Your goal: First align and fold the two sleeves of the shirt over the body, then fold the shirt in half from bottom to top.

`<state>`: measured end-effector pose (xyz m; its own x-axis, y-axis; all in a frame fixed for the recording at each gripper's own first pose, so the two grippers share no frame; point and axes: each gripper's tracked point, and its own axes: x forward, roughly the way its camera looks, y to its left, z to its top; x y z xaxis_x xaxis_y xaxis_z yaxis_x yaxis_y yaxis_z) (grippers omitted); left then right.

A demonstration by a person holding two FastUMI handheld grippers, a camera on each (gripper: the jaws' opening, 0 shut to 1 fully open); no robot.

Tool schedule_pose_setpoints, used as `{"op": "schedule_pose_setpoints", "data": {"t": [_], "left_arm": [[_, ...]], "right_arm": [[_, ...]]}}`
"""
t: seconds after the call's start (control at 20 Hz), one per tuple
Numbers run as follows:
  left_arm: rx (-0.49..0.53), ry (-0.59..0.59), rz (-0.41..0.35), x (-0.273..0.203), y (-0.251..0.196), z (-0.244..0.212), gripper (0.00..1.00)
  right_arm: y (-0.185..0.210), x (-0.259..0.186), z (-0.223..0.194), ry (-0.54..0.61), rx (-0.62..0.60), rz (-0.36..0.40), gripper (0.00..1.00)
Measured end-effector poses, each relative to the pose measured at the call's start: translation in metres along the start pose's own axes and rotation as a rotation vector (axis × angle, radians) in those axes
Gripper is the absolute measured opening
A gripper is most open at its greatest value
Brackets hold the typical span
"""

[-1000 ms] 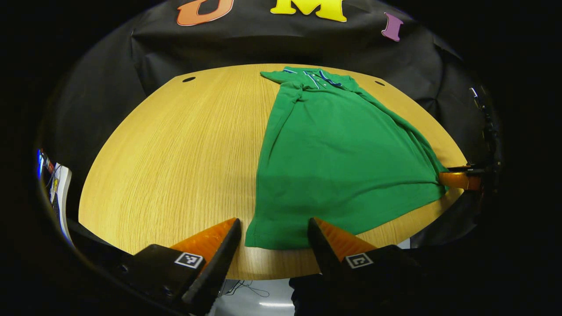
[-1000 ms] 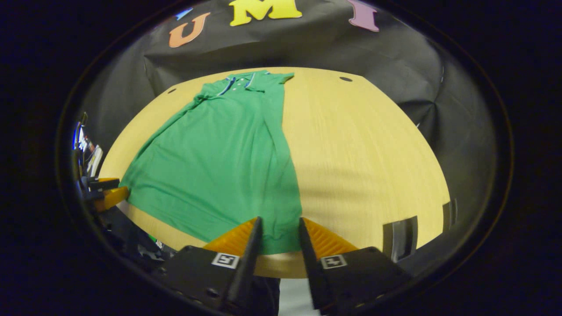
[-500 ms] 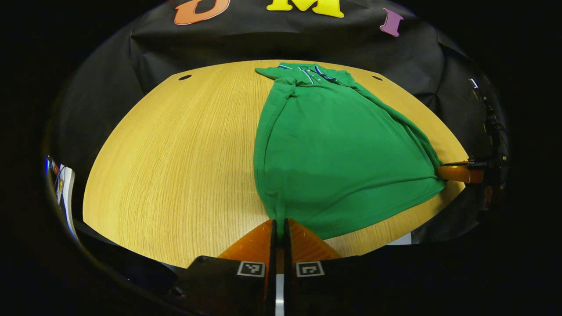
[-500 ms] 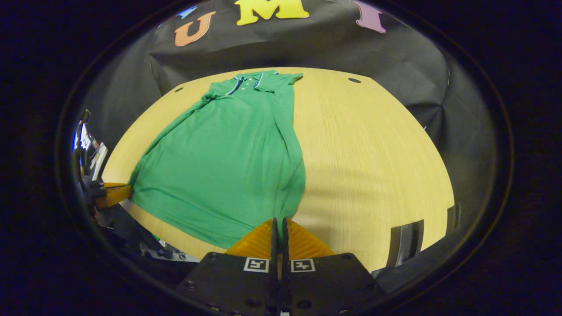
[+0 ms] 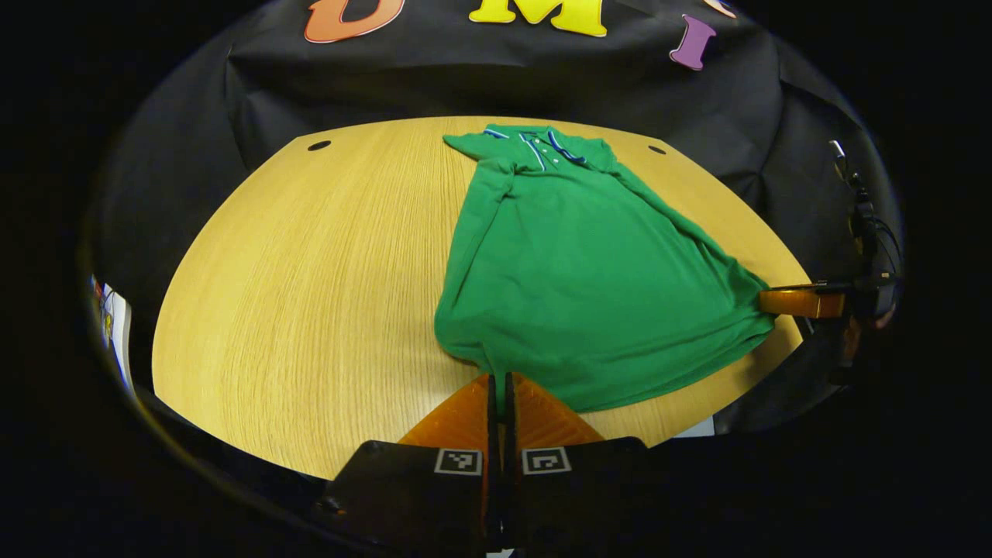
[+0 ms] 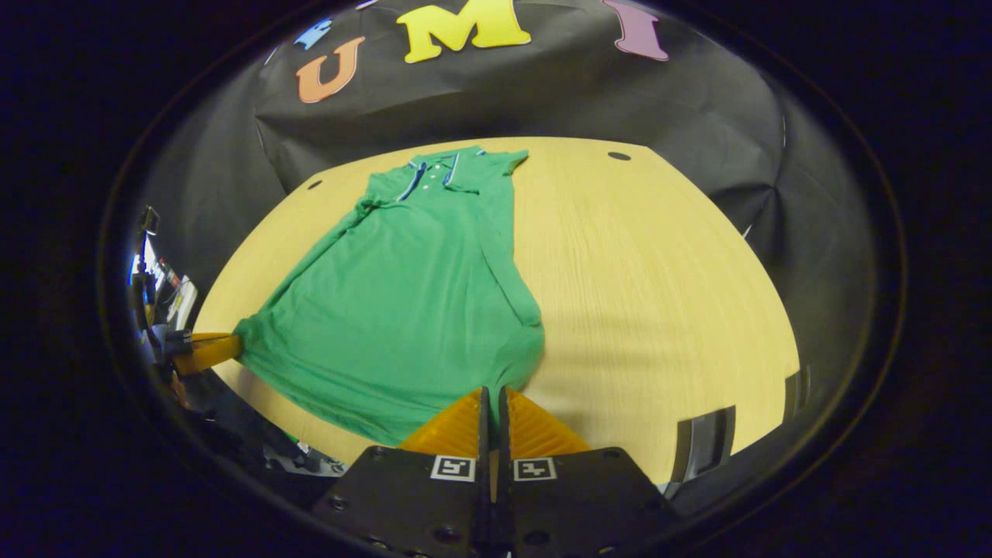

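A green polo shirt point(image 5: 581, 263) point(image 6: 411, 287) lies lengthwise on the round wooden table, collar at the far edge, both sleeves folded in over the body. My left gripper point(image 5: 500, 380) is shut on the hem's left corner, which is raised off the table. My right gripper point(image 6: 490, 391) is shut on the hem's right corner, also raised. In the left gripper view the right gripper point(image 5: 798, 302) shows at the shirt's far corner; in the right gripper view the left gripper point(image 6: 205, 349) shows at the opposite corner. The hem hangs slack between them.
The wooden table point(image 5: 310, 271) point(image 6: 659, 271) has two small dark holes near its far edge point(image 5: 318, 146) point(image 6: 618, 156). The black cloth wall stands close behind it. Bare wood lies to either side of the shirt.
Both grippers went from open around the hem corners to shut on them. They have since lifted the hem, which has bunched and drawn toward the collar.
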<state>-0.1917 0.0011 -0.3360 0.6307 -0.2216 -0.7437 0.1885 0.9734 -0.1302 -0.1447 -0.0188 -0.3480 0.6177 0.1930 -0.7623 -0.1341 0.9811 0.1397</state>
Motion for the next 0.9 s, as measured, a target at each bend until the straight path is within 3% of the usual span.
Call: {"op": "schedule_pose_setpoints", "data": {"t": [0.4,0.9], "left_arm": [[-0.057,-0.161,-0.022,-0.012,-0.001,0.1,0.06],[-0.035,-0.327,-0.031,-0.016,0.001,0.221,0.06]], "right_arm": [[0.003,-0.02,0.087,-0.134,0.022,0.022,0.04],[0.002,-0.038,0.215,-0.297,0.023,0.045,0.03]]}}
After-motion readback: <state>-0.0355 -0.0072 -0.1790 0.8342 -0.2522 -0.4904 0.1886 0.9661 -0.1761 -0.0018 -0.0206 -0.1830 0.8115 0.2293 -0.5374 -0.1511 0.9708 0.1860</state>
